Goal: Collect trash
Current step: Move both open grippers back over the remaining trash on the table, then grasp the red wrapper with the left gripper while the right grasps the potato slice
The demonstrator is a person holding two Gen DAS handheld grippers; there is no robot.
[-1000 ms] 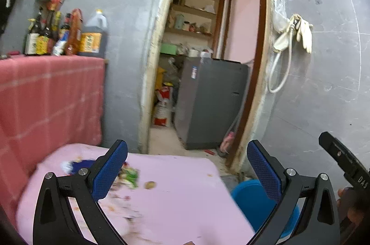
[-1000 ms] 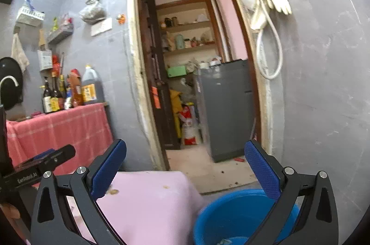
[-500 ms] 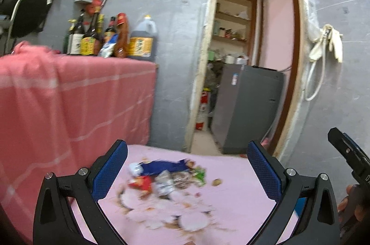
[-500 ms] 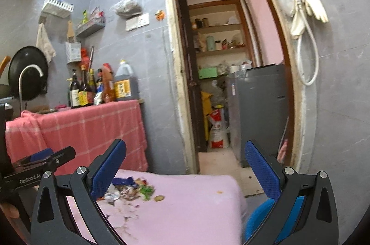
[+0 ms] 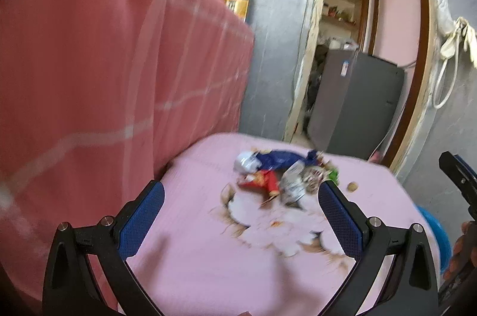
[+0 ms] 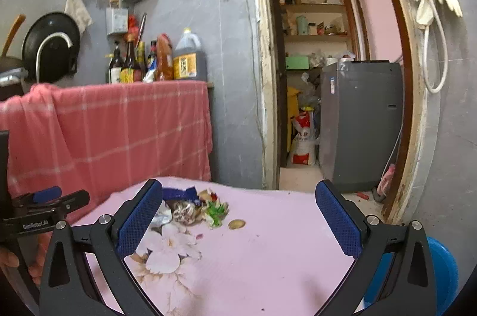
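Observation:
A heap of trash (image 5: 280, 173) lies on the pink flowered table (image 5: 208, 241): a blue wrapper, a red wrapper, crumpled foil and green scraps. It also shows in the right wrist view (image 6: 193, 205), with a small brown scrap (image 6: 236, 224) beside it. My left gripper (image 5: 241, 214) is open and empty, hovering just short of the heap. My right gripper (image 6: 238, 217) is open and empty, above the table (image 6: 253, 256) to the right of the heap. A blue bucket (image 6: 441, 271) stands at the table's right edge, and shows in the left wrist view (image 5: 432, 232).
A counter draped in a red checked cloth (image 6: 104, 131) stands close on the left, with bottles (image 6: 161, 56) on top. A doorway (image 6: 316, 77) behind the table leads to a grey appliance (image 6: 357, 122). A hose and gloves (image 6: 432, 18) hang on the right wall.
Both grippers have swung left and down toward the table. The trash heap has come into closer view between the left fingers. The bucket has slid to the right edge.

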